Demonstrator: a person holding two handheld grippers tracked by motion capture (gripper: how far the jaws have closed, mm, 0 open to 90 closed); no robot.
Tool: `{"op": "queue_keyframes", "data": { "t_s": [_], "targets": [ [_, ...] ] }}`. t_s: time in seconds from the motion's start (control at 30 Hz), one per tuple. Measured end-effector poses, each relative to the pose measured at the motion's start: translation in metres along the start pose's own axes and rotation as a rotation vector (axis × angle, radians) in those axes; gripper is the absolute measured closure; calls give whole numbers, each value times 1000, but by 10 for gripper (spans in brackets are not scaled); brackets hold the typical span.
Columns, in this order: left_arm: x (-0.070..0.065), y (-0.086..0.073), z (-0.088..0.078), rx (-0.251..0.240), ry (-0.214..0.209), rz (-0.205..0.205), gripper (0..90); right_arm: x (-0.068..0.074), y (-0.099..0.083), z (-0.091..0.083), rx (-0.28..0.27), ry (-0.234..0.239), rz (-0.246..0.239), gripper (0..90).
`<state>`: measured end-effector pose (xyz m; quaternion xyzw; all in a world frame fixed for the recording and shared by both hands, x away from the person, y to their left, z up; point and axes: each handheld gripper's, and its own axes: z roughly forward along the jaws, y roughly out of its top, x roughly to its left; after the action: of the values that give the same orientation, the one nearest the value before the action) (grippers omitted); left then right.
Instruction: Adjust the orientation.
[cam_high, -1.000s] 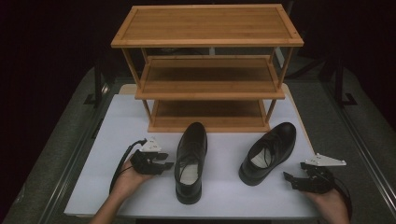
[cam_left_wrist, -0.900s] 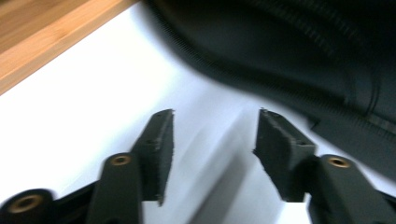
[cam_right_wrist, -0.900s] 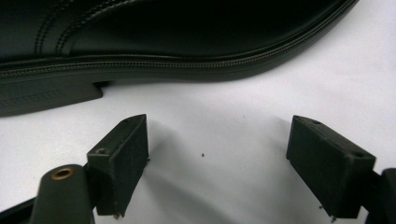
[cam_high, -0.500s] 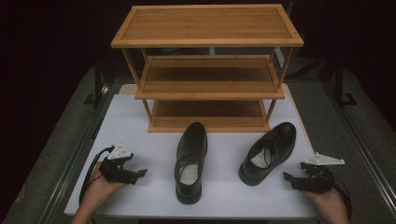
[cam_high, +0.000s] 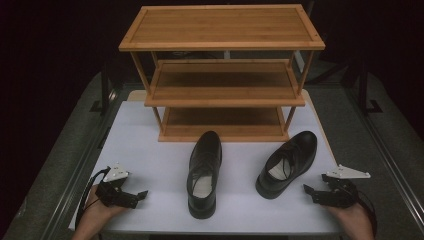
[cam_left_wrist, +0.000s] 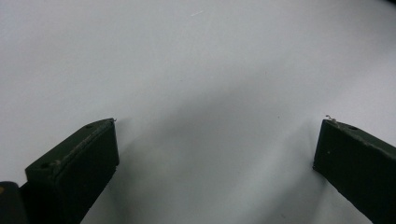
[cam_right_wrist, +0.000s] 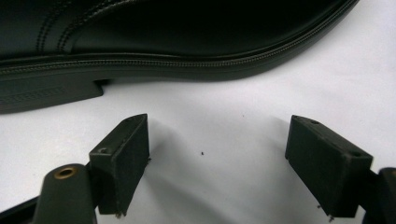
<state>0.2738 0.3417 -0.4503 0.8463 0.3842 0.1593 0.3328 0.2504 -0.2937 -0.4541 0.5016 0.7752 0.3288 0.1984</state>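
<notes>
high view: left black dress shoe (cam_high: 204, 172) lying just in front of bamboo rack (cam_high: 222, 75), right black dress shoe (cam_high: 287, 162) angled beside it; left gripper (cam_high: 141, 194) resting well left of the left shoe, right gripper (cam_high: 307, 190) just right of the right shoe, on white surface (cam_high: 150, 150) | left gripper view: jaws having just been opening, standing wide apart, nothing between | right gripper view: jaws standing apart, empty, right shoe's sole (cam_right_wrist: 140, 70) lying just beyond them

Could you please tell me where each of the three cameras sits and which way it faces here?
High view: above the person's side, looking forward and down on the white table, wooden rack, two black shoes; both hands show, with left gripper and right gripper.
Left gripper view: rides the left gripper, facing bare table between its open jaws.
Right gripper view: rides the right gripper, facing the right shoe past its open jaws.
Shared: that right shoe is in the high and right gripper views.
</notes>
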Motion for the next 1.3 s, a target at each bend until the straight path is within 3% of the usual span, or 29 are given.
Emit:
{"op": "queue_keyframes", "data": {
  "t_s": [0.13,0.27,0.37,0.43,0.53,0.6,0.67,0.93,1.3],
  "targets": [
    [0,0,0,0,0,1,0,-1,5,-7,-21,-21,9,241],
    [0,0,0,-1,2,4,0,-5,10,-12,-32,-12,19,326],
    [0,0,0,0,1,2,0,-10,14,-17,-50,-18,41,463],
    [0,0,0,-1,3,5,0,-17,20,-20,-63,-16,46,654],
    [0,0,0,-1,3,5,0,-29,30,-23,-85,-7,58,844],
    [0,0,0,-1,3,5,0,-37,36,-22,-103,0,67,897],
    [0,0,0,-1,2,6,0,-46,46,-17,-111,16,67,898],
    [0,0,0,-2,1,2,0,-79,77,19,-84,-31,45,898],
    [0,0,0,-3,-1,-2,0,-114,96,63,-89,-53,75,898]
  ]
}}
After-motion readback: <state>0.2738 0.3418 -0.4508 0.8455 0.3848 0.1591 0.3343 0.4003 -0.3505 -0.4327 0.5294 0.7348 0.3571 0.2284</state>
